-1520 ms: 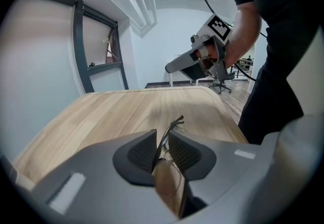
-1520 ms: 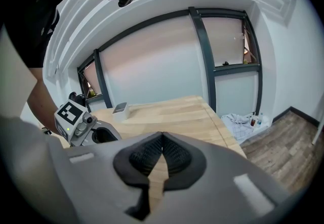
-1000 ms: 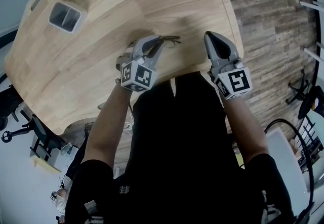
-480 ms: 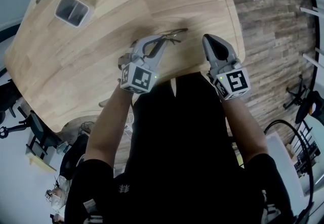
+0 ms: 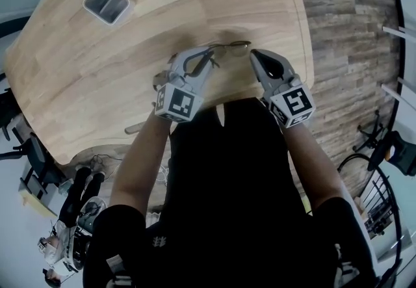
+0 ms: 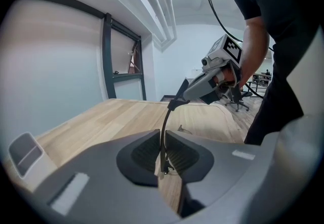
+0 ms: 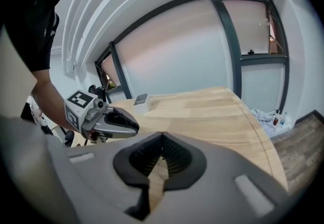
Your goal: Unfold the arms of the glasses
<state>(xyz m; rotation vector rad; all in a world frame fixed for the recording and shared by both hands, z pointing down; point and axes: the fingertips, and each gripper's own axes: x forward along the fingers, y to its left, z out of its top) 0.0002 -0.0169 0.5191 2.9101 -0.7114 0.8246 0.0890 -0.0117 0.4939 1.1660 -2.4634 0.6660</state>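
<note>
My left gripper (image 5: 203, 58) has its fingers pinching the glasses (image 6: 162, 132); my right gripper (image 5: 255, 57), fingers pressed together, sits just beside them.

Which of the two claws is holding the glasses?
The left claw, pinching a thin glasses arm; the right claw is shut with nothing between.

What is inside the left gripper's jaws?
A thin dark arm of the glasses, pinched between the pads of the left gripper. Whatever lies deeper is covered by the gripper's body.
</note>
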